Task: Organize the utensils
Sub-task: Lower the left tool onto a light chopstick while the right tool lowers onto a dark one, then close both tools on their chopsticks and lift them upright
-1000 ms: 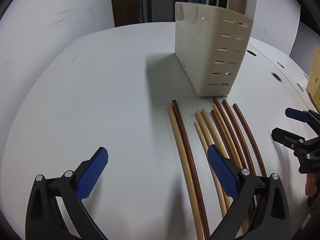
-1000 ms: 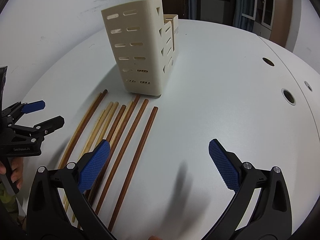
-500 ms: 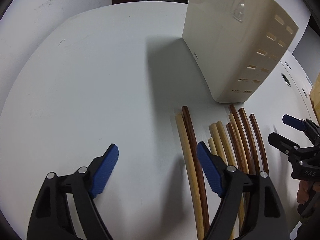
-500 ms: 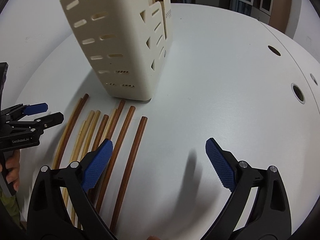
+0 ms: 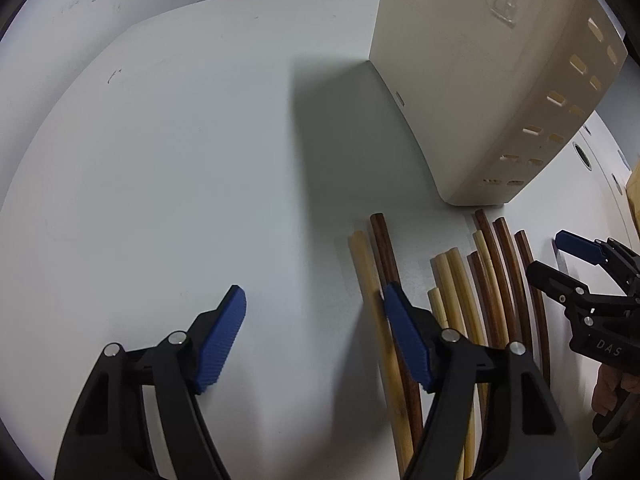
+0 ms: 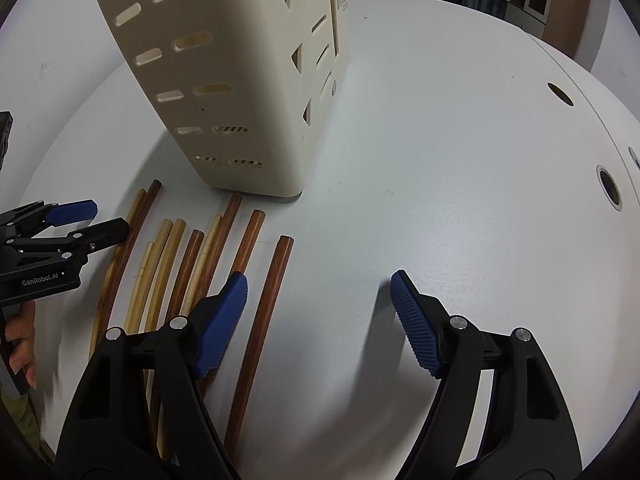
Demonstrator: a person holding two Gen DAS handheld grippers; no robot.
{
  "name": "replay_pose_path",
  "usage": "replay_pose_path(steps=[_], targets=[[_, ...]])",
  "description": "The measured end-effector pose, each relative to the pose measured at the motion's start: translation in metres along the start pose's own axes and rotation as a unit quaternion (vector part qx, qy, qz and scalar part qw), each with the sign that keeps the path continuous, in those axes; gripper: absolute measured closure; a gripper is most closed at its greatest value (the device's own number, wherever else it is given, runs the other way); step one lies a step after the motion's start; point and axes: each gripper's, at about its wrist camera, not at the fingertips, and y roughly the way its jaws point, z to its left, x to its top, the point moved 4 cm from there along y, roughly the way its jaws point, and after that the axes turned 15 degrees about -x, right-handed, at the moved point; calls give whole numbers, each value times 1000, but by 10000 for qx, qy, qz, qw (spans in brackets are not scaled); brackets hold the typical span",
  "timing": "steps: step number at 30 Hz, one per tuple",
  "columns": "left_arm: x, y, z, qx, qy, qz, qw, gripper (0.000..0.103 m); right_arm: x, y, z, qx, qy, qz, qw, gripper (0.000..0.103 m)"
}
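Several chopsticks, dark brown [image 5: 384,248] and pale bamboo [image 5: 362,264], lie side by side on the white table in front of a cream slotted utensil holder [image 5: 472,92]. They also show in the right wrist view as dark sticks [image 6: 268,300] and pale sticks [image 6: 160,256] below the holder [image 6: 224,80]. My left gripper [image 5: 314,332] is open and empty, low over the leftmost pair. My right gripper [image 6: 320,316] is open and empty, its left finger over the rightmost sticks. Each gripper shows in the other's view, the left [image 6: 84,222] and the right [image 5: 560,256].
The round white table [image 6: 440,140] has cable holes [image 6: 610,190] along its right side. A white wall [image 5: 80,12] stands behind the table. A wooden box edge [image 5: 634,188] shows at the far right.
Both grippers have moved forward and lower toward the chopsticks and the holder, which now looks larger. Both stay open and empty.
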Motion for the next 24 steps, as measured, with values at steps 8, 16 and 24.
replay_pose_path(steps=[8,16,24], targets=[[6,1,-2,192,133,92,9997,65,-4,-4,9,-272,-251,-35,9993,50],[12,4,-9,348,224,248,9988,95,-7,-11,12,-95,-196,-52,9997,92],[16,-12,-13,361,259,-107,9990,97,-4,-34,0,260,148,-396,9988,96]])
